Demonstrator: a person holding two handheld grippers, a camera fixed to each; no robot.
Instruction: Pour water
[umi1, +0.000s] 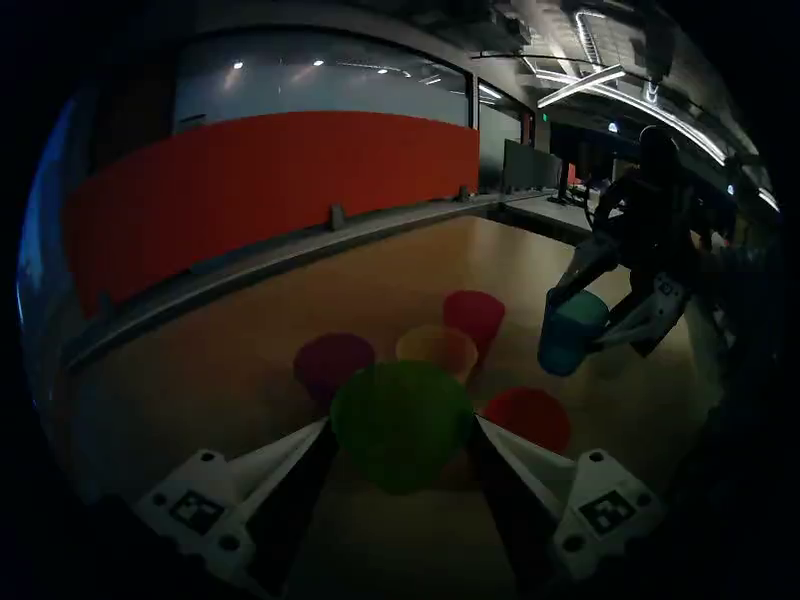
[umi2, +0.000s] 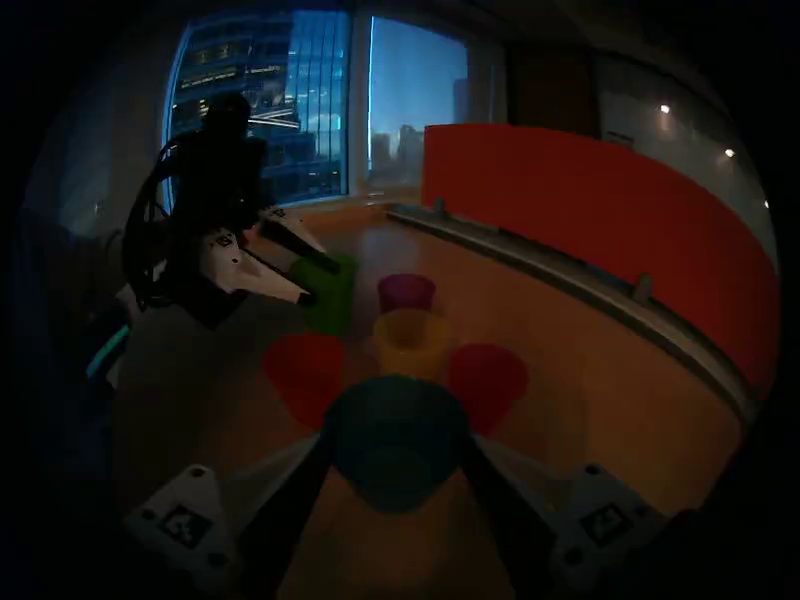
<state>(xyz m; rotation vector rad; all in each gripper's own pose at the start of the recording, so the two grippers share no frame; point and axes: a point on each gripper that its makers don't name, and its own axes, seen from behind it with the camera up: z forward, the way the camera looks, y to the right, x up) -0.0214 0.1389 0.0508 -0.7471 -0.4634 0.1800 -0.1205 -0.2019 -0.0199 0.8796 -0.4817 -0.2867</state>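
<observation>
Table (umi1: 250, 330): wood top, dimly lit, with a red panel (umi1: 270, 185) along its far edge and, in the right gripper view, windows (umi2: 300, 100) behind a person (umi2: 215, 170) in silhouette. Loose cups, clustered mid-table: purple cup (umi1: 333, 365), yellow cup (umi1: 436, 350), red cup (umi1: 474, 318) just behind the yellow one, second red cup (umi1: 527, 418) nearer your left gripper. All four stand upright, mouths up, close together, and lie between your two grippers. Left gripper (umi1: 402, 440): fingers clamped on either side of the green cup (umi1: 402, 425), which sits low and centre in the left gripper view and hides part of the cluster behind it. In the right gripper view the same gripper (umi2: 318, 280) holds that cup (umi2: 328, 290) up off the table, beside the purple cup (umi2: 406, 292), slightly blurred. Right gripper (umi2: 398, 455): fingers closed against both sides of the teal cup (umi2: 398, 440), mouth towards the camera. From the left gripper view you see it (umi1: 578, 320) carrying the teal cup (umi1: 572, 330) in the air at the right of the cluster, leaning a little. Contents of either held cup: you cannot tell in this light.
</observation>
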